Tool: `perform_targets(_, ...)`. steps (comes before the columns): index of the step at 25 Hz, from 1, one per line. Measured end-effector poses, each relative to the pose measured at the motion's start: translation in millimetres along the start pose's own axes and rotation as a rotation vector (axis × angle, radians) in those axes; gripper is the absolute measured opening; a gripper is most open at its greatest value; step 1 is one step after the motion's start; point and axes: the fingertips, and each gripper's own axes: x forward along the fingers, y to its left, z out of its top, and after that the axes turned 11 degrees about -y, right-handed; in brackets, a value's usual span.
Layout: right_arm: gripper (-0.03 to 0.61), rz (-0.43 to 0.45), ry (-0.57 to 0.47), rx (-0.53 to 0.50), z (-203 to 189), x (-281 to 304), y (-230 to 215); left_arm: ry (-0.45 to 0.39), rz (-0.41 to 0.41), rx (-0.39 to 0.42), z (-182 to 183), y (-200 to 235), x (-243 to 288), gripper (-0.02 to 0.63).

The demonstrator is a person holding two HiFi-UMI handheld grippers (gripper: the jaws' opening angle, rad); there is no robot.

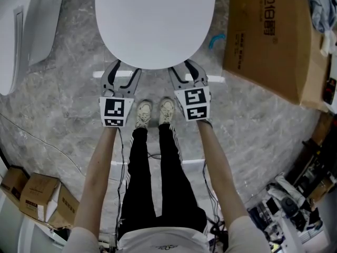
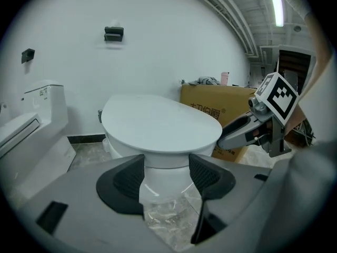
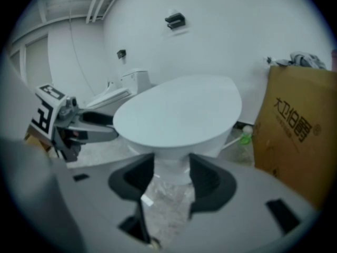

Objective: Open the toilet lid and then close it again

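Two tools are in play, and neither is holding anything. The left hand-held gripper [image 1: 126, 70] and the right hand-held gripper [image 1: 181, 68] sit side by side just below the middle of the head view. Both point up the frame at the front edge of the lid [image 1: 155, 20]. In each gripper's own view the jaws stand wide apart. Only the front of the toilet [image 2: 160, 165] and a patch of floor [image 1: 68, 104] show through the gap, with no pad pressing on either. From the head view the tips reach right up to the lid's rim, perhaps just beneath it; whether they touch it I cannot tell.

As for progress, the lid lies down flat over the bowl, fully closed. By my reading the lift is yet to come, since the open jaws are lined up at the rim — though a lid that has been opened and closed again would look the same.

The lid is a plain white oval, smooth and glossy, unmarked, filling the top centre of the head view. A cardboard box [image 1: 268, 36] stands at upper right, and the person's shoes [image 1: 152, 112] are between the two grippers.
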Motion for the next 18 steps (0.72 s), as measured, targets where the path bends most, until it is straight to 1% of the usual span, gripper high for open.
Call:
perform_targets(4, 0.221, -0.006, 0.019, 0.015, 4.4, -2.2, 1.2, 0.003, -0.006, -0.017, 1.9, 0.8, -1.2, 0.275)
perform_targets(9, 0.219, -0.011, 0.019, 0.018, 12.6, -7.8, 1.3, 0.006, -0.02, -0.059, 8.9, -0.7, -2.7, 0.276)
perform_targets(13, 0.219, -0.008, 0.036, 0.009, 14.5, -13.2, 0.6, 0.037, -0.049, -0.063, 12.2, -2.7, -7.3, 0.279)
perform_targets(15, 0.219, -0.003, 0.017, 0.017, 22.7, -18.5, 1.9, 0.013, -0.045, -0.072, 24.0, -3.5, -10.4, 0.279)
perform_targets(18, 0.219, 0.007, -0.034, 0.027, 46.8, -32.3, 3.9, -0.053, -0.027, -0.089, 52.6, -4.6, -17.5, 0.279)
